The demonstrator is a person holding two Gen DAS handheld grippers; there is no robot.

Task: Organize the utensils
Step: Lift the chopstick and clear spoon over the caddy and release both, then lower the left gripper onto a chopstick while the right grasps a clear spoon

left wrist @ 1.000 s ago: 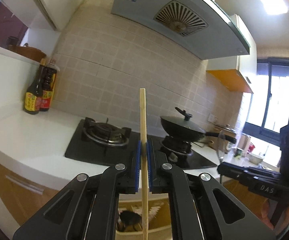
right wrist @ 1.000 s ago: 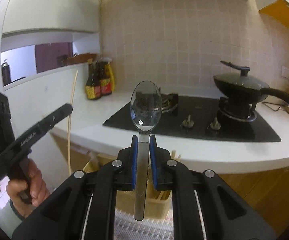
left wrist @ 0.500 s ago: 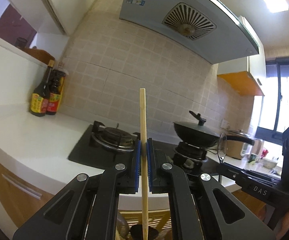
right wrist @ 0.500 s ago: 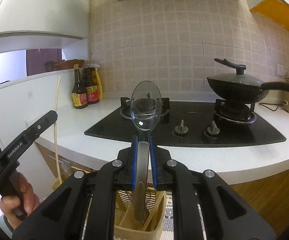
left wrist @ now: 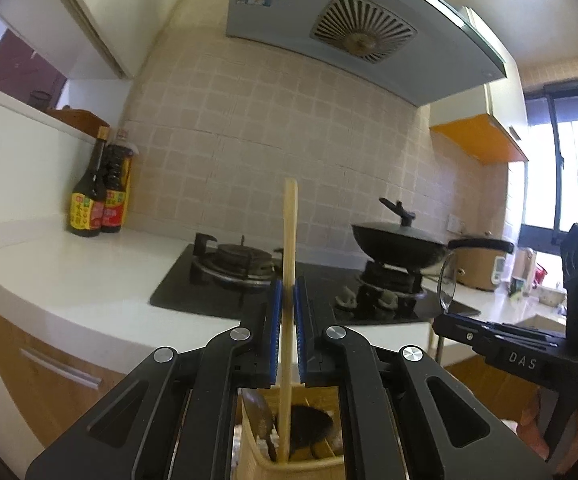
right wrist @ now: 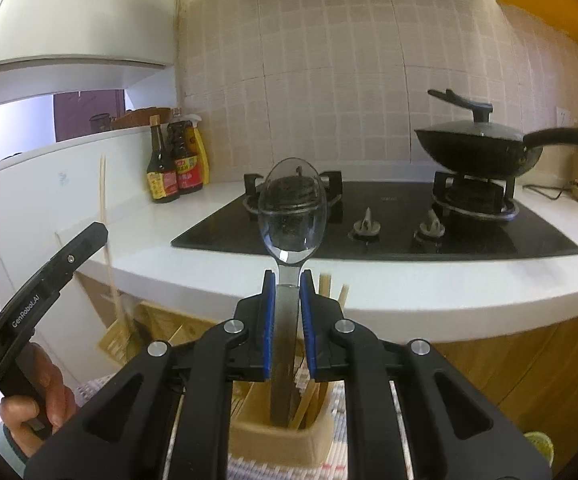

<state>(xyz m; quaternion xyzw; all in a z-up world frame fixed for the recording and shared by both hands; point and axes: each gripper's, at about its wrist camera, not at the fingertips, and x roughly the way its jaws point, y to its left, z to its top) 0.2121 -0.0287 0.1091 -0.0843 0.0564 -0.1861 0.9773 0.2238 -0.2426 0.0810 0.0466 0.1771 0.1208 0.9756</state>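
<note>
My left gripper [left wrist: 287,292] is shut on a wooden chopstick [left wrist: 289,240] held upright; its lower end reaches into a tan utensil holder [left wrist: 301,466] that holds dark spoons. My right gripper [right wrist: 287,284] is shut on a metal spoon [right wrist: 292,216], bowl up, with the handle end down inside a tan utensil holder [right wrist: 281,438] that holds chopsticks. The left gripper and its chopstick [right wrist: 105,200] show at the left of the right wrist view. The right gripper [left wrist: 529,348] with the spoon [left wrist: 447,284] shows at the right of the left wrist view.
A white counter [right wrist: 369,284] carries a black gas hob [right wrist: 389,224] with a lidded black wok [right wrist: 477,148] on the right burner. Sauce bottles [right wrist: 175,168] stand at the back left. A range hood [left wrist: 349,36] hangs above. A woven mat [right wrist: 289,468] lies under the holder.
Both grippers have come down and closer to the counter. The chopstick's lower end and the spoon's handle end now sit inside the holders.
</note>
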